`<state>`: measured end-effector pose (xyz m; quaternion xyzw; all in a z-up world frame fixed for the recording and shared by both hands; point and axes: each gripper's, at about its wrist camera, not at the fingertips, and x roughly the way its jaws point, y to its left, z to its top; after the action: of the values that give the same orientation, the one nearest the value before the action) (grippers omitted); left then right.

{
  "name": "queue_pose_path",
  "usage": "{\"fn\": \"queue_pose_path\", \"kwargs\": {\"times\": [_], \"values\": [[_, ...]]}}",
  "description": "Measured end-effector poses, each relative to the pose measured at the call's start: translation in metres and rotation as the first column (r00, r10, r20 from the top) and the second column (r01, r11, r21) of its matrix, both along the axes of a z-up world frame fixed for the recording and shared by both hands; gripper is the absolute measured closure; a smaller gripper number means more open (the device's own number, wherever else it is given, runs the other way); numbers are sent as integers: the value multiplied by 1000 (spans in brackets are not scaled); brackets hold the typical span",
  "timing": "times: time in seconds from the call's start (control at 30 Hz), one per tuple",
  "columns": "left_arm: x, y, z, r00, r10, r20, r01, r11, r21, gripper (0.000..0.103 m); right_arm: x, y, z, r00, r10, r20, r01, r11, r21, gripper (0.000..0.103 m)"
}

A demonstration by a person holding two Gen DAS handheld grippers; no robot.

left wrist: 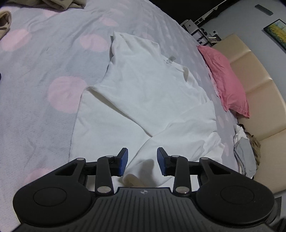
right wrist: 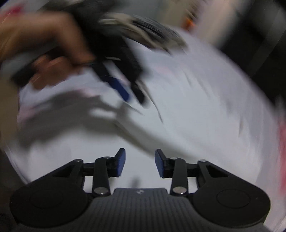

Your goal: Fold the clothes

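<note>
A white long-sleeved top (left wrist: 143, 92) lies spread on the bed, both sleeves folded across its body. One sleeve's cuff (left wrist: 135, 175) rests on the cloth right below my left gripper (left wrist: 142, 160), which is open with nothing between its blue pads. In the right wrist view, heavily blurred, my right gripper (right wrist: 140, 163) is open above the white garment (right wrist: 196, 110). The left gripper (right wrist: 123, 89) and the hand (right wrist: 44, 46) holding it appear at upper left there, casting a shadow on the cloth.
The bed cover (left wrist: 44, 58) is grey with pink spots. A pink pillow (left wrist: 225, 80) lies along the beige padded headboard (left wrist: 259, 85) at right. Crumpled clothes (left wrist: 244, 148) sit by the headboard, and beige cloth (left wrist: 59, 4) lies at the far edge.
</note>
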<state>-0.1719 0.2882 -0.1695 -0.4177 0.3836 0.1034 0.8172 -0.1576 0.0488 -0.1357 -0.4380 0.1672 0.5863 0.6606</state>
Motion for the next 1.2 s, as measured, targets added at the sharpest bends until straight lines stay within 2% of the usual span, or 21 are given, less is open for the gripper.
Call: {"fn": "queue_pose_path", "kwargs": {"times": [0.17, 0.27, 0.33, 0.43, 0.5, 0.63, 0.73, 0.8, 0.87, 1.03, 1.07, 1.1, 1.2], "values": [[-12, 6, 4, 999, 30, 19, -29, 999, -23, 71, -39, 36, -46, 984, 12, 177, -11, 1000, -6, 65], [-16, 6, 4, 999, 29, 24, -29, 999, -27, 71, -48, 51, -65, 973, -8, 230, 4, 1000, 18, 71], [-19, 7, 5, 999, 29, 27, -28, 999, -30, 71, -46, 57, -69, 978, -37, 204, 34, 999, 17, 90], [-20, 7, 6, 999, 28, 36, -27, 999, -29, 71, -41, 58, -64, 984, -62, 167, 61, 998, 9, 93], [-21, 7, 6, 999, 31, 42, -30, 999, -25, 71, -36, 55, -54, 985, -68, 159, 66, 998, 15, 101], [-23, 6, 9, 998, 24, 56, -24, 1000, -9, 71, -15, 48, -16, 993, -101, 55, 100, 995, 26, 102], [-25, 5, 10, 998, 28, 55, -28, 1000, -8, 71, -11, 44, -5, 999, -18, 34, 18, 1000, 0, 97], [-27, 5, 11, 998, 35, 55, -34, 999, -12, 71, -17, 44, -12, 999, 16, 48, -14, 999, -28, 78], [-29, 5, 12, 997, 42, 60, -42, 999, -14, 71, -19, 50, -22, 1000, 7, 26, -6, 999, -44, 76], [-33, 6, 15, 997, 46, 63, -45, 999, -12, 71, -7, 74, -36, 995, -79, -52, 77, 996, -46, 77], [-34, 6, 14, 997, 48, 62, -47, 999, -12, 71, -4, 79, -39, 993, -97, -67, 93, 995, -47, 94], [-34, 7, 14, 997, 50, 61, -50, 999, -12, 71, -2, 83, -42, 990, -114, -83, 110, 993, -49, 99], [-36, 10, 14, 996, 56, 68, -55, 998, -11, 71, 11, 87, -35, 976, -152, -157, 145, 988, -54, 100]]}}
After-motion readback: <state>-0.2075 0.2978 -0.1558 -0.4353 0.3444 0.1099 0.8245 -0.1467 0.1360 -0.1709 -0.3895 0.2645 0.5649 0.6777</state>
